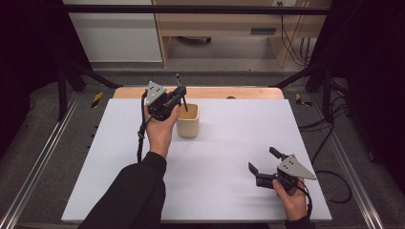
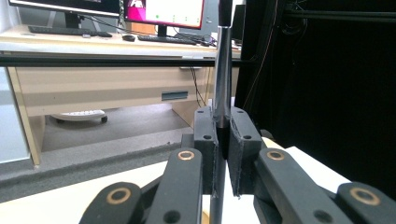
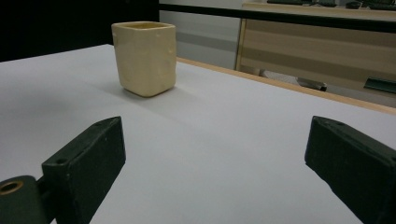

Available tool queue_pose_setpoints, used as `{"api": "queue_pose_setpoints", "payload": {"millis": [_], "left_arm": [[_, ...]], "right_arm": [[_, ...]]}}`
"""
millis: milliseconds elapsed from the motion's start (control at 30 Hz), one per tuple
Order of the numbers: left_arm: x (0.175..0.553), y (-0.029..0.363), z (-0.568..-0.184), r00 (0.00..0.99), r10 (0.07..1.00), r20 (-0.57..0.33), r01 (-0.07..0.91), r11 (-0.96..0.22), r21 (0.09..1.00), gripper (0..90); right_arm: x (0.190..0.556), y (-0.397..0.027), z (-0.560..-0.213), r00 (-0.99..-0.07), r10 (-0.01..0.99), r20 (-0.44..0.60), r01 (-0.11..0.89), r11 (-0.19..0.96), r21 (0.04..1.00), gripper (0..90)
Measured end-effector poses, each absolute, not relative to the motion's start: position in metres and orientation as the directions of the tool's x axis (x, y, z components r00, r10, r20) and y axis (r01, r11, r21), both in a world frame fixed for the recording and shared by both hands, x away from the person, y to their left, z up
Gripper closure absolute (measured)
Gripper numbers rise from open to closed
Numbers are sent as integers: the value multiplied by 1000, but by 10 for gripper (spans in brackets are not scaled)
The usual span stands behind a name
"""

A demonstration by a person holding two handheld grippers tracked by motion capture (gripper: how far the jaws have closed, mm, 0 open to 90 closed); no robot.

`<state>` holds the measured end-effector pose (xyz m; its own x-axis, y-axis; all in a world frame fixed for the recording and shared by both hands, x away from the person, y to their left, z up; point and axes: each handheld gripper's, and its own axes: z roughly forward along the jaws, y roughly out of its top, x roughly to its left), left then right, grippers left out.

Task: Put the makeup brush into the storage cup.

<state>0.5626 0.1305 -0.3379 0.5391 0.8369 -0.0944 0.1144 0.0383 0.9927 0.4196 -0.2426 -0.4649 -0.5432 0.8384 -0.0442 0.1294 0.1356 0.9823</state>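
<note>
A cream square cup [image 1: 188, 126] stands on the white table [image 1: 229, 143] near its far edge; it also appears in the right gripper view [image 3: 144, 58]. My left gripper [image 1: 179, 97] hovers just left of and above the cup, shut on a slim dark rod [image 1: 181, 93]. The rod stands nearly upright, and its lower end dips toward the cup's mouth. In the left gripper view the rod [image 2: 223, 70] rises between the pressed pads of that gripper [image 2: 223, 133]. My right gripper [image 1: 261, 159] rests low at the near right, open and holding nothing, its jaws [image 3: 217, 140] facing the cup.
A wooden strip [image 1: 215, 92] runs along the table's far edge. Beyond it stand a wooden desk [image 2: 107, 88] with monitors [image 2: 163, 11] and a black frame bar [image 1: 191, 9]. Metal rails and cables [image 1: 329, 138] flank the table.
</note>
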Motion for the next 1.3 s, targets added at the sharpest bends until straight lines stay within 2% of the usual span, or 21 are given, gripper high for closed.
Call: {"api": "queue_pose_setpoints", "payload": {"millis": [1300], "left_arm": [[578, 126, -357, 505, 861, -54, 93, 7, 996, 832]], "right_arm": [[419, -241, -466, -568, 821, -56, 124, 153, 980, 58]]}}
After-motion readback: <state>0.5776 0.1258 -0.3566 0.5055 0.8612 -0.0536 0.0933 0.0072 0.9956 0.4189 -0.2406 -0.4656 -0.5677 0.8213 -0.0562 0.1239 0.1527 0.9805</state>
